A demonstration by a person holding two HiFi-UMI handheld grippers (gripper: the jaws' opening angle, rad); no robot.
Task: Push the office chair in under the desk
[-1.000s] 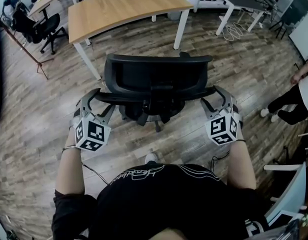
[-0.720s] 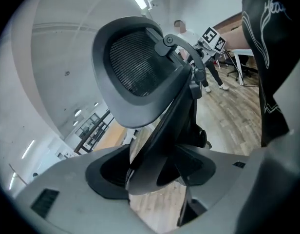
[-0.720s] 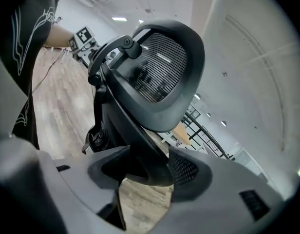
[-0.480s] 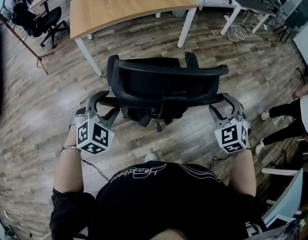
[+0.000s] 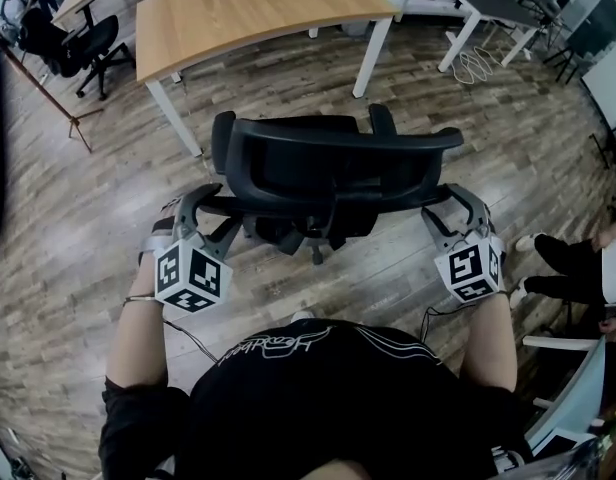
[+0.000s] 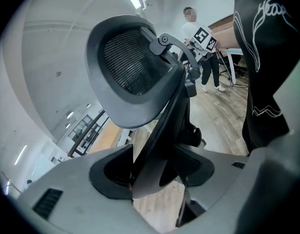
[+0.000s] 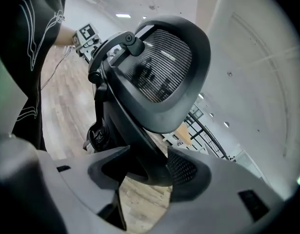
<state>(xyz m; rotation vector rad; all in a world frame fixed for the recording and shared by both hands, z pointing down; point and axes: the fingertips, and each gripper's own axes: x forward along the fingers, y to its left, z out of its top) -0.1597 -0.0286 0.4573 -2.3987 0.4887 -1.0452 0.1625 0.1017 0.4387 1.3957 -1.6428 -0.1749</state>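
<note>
The chair point(image 5: 333, 168), clamped by the right tool point(image 5: 456, 200) and the just-closing left tool point(image 5: 203, 203), may be swivelled against the bench point(image 5: 258, 8) by uneven pushing.

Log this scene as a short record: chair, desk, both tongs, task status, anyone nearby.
chair: black office chair, backrest toward the wearer, standing on the wood floor
desk: wood top, white legs, just beyond the chair
left tongs: jaws have just been closing, pads on the left end of the backrest's crossbar
right tongs: clamped on the right end of the same crossbar
task status: chair not yet under the desk
nearby: a person's legs at the right edge
</note>
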